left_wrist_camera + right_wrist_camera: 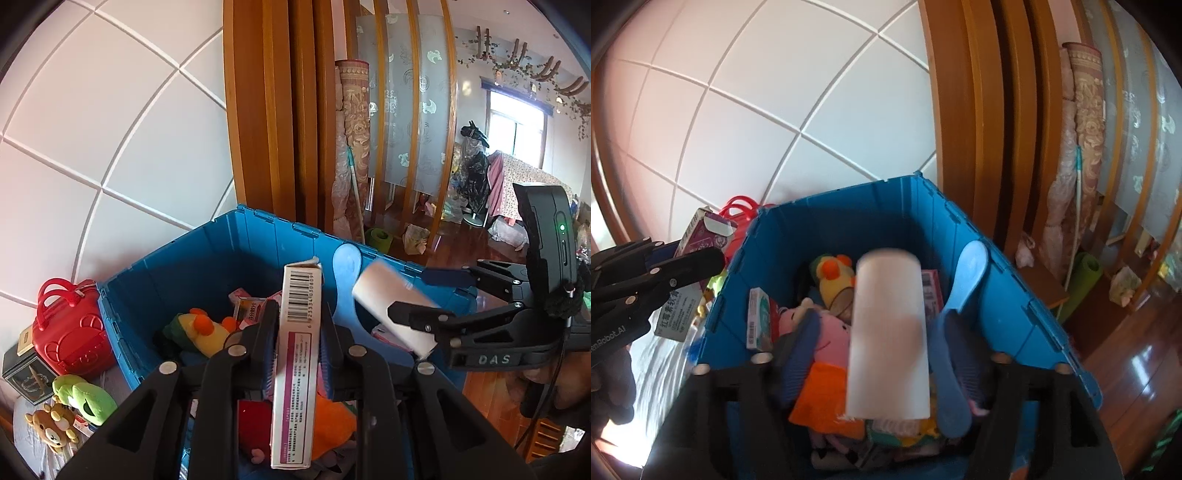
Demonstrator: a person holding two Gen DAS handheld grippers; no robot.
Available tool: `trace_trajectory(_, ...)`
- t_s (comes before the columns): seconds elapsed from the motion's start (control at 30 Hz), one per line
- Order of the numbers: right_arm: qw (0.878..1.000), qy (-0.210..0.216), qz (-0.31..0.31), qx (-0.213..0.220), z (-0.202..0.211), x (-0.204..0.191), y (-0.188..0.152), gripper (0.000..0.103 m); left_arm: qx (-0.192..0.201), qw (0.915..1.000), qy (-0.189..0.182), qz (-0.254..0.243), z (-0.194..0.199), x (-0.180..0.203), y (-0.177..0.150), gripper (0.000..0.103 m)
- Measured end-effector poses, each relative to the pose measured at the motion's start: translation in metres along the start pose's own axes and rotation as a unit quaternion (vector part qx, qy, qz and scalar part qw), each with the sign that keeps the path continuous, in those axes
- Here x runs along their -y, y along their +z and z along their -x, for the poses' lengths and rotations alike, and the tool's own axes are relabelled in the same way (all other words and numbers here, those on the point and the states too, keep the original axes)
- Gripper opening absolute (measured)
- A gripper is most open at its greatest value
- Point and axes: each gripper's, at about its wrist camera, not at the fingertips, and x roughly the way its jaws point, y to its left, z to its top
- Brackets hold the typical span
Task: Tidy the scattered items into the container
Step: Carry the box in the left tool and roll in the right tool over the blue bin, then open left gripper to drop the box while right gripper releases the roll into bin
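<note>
While both tongs stand over the open crate, contents read as follows.

1. Crate (pixel 207 251): blue moulded plastic, ribbed walls, hinged rim, rectangular. It is already part filled.
2. Left tongs (pixel 299 306): black arms, blue ridged pads, standing apart. A slim white cardboard carton (pixel 295 369), with a barcode at its top and a magenta band, stands upright between the pads with a narrow gap showing at its left side, above the crate's near edge.
3. Right tongs (pixel 882 325): spread wide, gripping nothing. A smooth white cylinder roll (pixel 888 343), blurred, hangs loose between them over the crate's middle, towards its right wall.
4. Inside the crate: yellow plush (pixel 831 280) with orange pompoms, pink plush (pixel 831 332), small printed cartons, and a pale blue plastic paddle (pixel 971 266) leaning on the right wall.
5. Outside the left wall: glossy red hard case (pixel 70 332) with loop handles, green plush (pixel 85 395), brown bear plush (pixel 51 428).
</note>
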Motion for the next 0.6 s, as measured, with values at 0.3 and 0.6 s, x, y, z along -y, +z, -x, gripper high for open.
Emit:
trace_trajectory(0.3,1.000,0.011,-0.003,0.003,-0.001,-0.002,0.006,0.102,-0.008,0.9985,0.053,0.009,0.004,-0.010,-0.007,0.085)
trace_trajectory(0.6,1.000,0.022,0.012,0.004,0.000,-0.027,0.008,0.102,-0.015,0.9961,0.083,0.026,0.019,-0.031,-0.022,0.085)
